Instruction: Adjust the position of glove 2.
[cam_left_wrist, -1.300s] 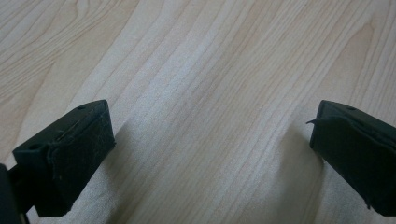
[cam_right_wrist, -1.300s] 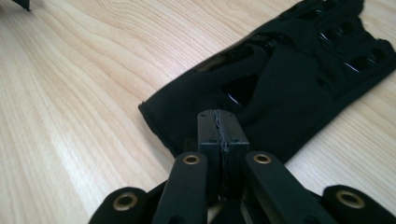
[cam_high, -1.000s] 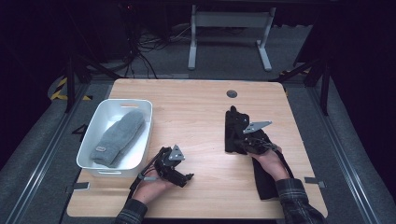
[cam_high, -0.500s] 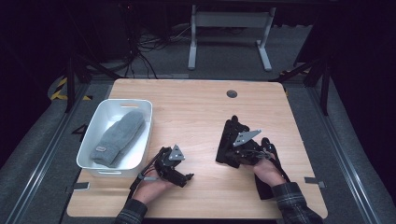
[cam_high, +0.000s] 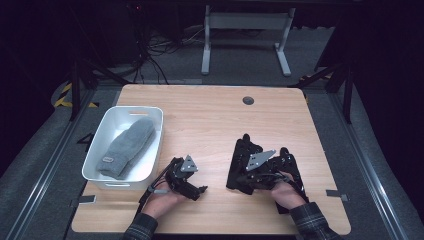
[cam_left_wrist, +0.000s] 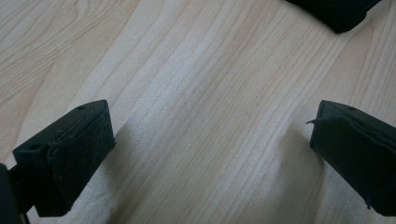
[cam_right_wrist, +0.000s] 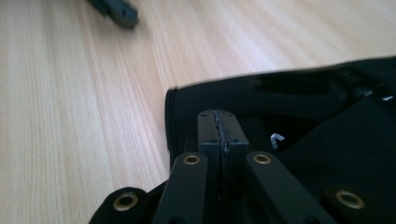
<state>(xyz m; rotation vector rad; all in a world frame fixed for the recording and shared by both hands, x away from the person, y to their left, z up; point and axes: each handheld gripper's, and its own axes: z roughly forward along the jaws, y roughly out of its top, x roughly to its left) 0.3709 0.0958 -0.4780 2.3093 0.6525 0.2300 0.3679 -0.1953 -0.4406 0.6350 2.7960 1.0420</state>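
Observation:
A black glove (cam_high: 243, 148) lies right of the table's middle, and it reaches across the right gripper view as dark fabric (cam_right_wrist: 289, 91). My right gripper (cam_high: 240, 176) points left, low over the wood, its jaws pressed together on the glove's edge (cam_right_wrist: 223, 125). My left gripper (cam_high: 198, 186) rests on the table near the front edge. Its jaws stand wide apart (cam_left_wrist: 210, 135) with bare wood between them. A corner of the black glove (cam_left_wrist: 336, 14) shows at the top of the left gripper view.
A white bin (cam_high: 114, 116) stands at the table's left with a grey knit piece (cam_high: 127, 145) inside. More black fabric (cam_high: 296, 176) lies under the right hand. A round grommet (cam_high: 248, 100) sits near the far edge. The wooden table (cam_high: 210, 120) ends close to both forearms.
My right gripper has drawn back toward the person and a little left, and the black glove has come with it. The left gripper has stayed where it was.

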